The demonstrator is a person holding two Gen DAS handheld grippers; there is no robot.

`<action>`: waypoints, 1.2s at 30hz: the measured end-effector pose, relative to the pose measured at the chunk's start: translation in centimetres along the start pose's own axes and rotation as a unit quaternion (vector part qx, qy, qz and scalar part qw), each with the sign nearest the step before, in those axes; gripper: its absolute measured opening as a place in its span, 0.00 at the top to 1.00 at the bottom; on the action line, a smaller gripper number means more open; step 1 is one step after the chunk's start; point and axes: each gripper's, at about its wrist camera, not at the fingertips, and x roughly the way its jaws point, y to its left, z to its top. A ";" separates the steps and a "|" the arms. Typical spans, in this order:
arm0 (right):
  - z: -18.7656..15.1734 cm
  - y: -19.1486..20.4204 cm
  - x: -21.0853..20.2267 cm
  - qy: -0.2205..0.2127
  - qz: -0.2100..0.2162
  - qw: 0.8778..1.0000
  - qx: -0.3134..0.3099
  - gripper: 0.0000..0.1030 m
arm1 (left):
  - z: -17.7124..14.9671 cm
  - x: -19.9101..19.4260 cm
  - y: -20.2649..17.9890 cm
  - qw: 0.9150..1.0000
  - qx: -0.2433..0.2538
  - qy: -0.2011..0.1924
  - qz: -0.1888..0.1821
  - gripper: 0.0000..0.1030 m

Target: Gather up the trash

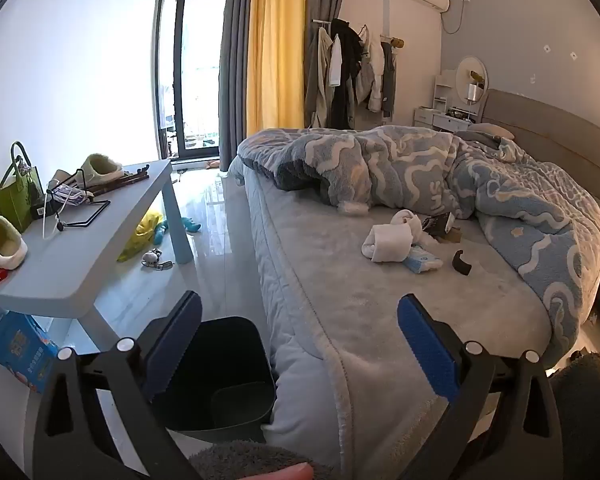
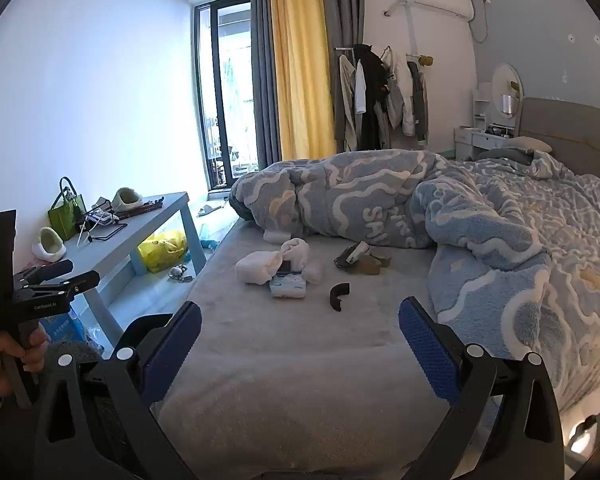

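Observation:
A black trash bin point(image 1: 220, 376) stands on the floor against the bed's near left corner, just beyond my left gripper point(image 1: 300, 316), which is open and empty. On the grey bed sheet point(image 2: 292, 344) lie white rolled socks point(image 2: 260, 266), a blue-white tissue pack point(image 2: 288, 286), a curved black piece point(image 2: 339, 292) and dark packaging with brown rolls point(image 2: 360, 260). The same socks point(image 1: 388, 242), tissue pack point(image 1: 422, 260) and black piece point(image 1: 462, 264) show in the left wrist view. My right gripper point(image 2: 300, 316) hovers open over the bed's near end, empty.
A rumpled blue patterned duvet point(image 2: 480, 232) covers the far and right side of the bed. A pale blue low table point(image 1: 84, 252) at the left holds slippers, a green bag and clutter. A yellow bag point(image 2: 164, 254) and toys lie on the floor. A blue box point(image 1: 20, 344) sits under the table.

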 end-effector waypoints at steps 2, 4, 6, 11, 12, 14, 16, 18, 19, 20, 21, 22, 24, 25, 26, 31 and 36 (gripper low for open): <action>0.0 0.0 0.0 0.000 0.000 1.000 0.002 0.03 | 0.0 0.0 0.0 1.000 -0.002 0.000 -0.001 0.03; 0.0 -0.1 0.0 -0.001 0.000 1.000 0.004 0.03 | 0.0 0.0 0.0 1.000 -0.002 0.001 -0.002 0.03; 0.0 -0.2 -0.1 -0.002 0.000 1.000 0.006 0.03 | 0.0 -0.1 0.0 1.000 -0.003 0.000 -0.002 0.03; 0.0 0.3 0.1 0.002 -0.001 1.000 -0.003 0.03 | 0.0 0.0 0.0 1.000 -0.002 0.003 -0.001 0.03; 0.0 0.2 0.1 0.001 -0.001 1.000 -0.003 0.03 | 0.0 0.0 0.0 1.000 -0.002 0.003 -0.001 0.03; 0.0 0.2 0.0 0.002 -0.001 1.000 -0.003 0.03 | 0.0 0.0 0.0 1.000 -0.002 0.003 -0.001 0.03; 0.0 0.2 0.0 0.003 -0.001 1.000 -0.004 0.03 | 0.0 0.1 0.0 1.000 -0.002 0.003 -0.001 0.03; 0.0 -0.1 0.0 0.002 -0.001 1.000 -0.002 0.03 | 0.0 0.0 0.0 1.000 -0.002 0.003 -0.002 0.03; 0.0 -0.1 0.0 0.002 0.000 1.000 -0.002 0.03 | 0.0 0.0 0.0 1.000 -0.002 0.004 -0.002 0.03; 0.0 -0.1 0.1 0.002 0.000 1.000 -0.001 0.03 | 0.0 0.0 0.0 1.000 -0.001 0.005 -0.001 0.03; 0.0 -0.1 0.1 0.002 0.001 1.000 -0.001 0.03 | 0.0 0.0 -0.1 1.000 0.000 0.005 -0.001 0.03; 0.0 -0.1 0.1 0.002 0.001 1.000 -0.001 0.03 | 0.0 0.0 -0.1 1.000 0.001 0.005 -0.001 0.03; 0.0 -0.1 0.1 0.003 0.002 1.000 0.000 0.03 | 0.0 0.0 -0.1 1.000 -0.001 0.005 -0.001 0.03; 0.0 -0.1 0.1 0.003 0.002 1.000 0.001 0.03 | 0.0 0.0 -0.1 1.000 -0.001 0.005 -0.001 0.03; 0.0 -0.1 0.1 0.003 0.002 1.000 0.001 0.03 | 0.0 0.0 -0.1 1.000 0.000 0.005 -0.001 0.03; 0.0 -0.1 0.0 0.002 0.002 1.000 0.002 0.03 | -0.2 0.1 0.1 1.000 0.001 0.005 -0.001 0.03; 0.0 -0.2 0.0 0.004 0.002 1.000 0.001 0.03 | -0.2 0.1 0.1 1.000 0.000 0.006 -0.001 0.03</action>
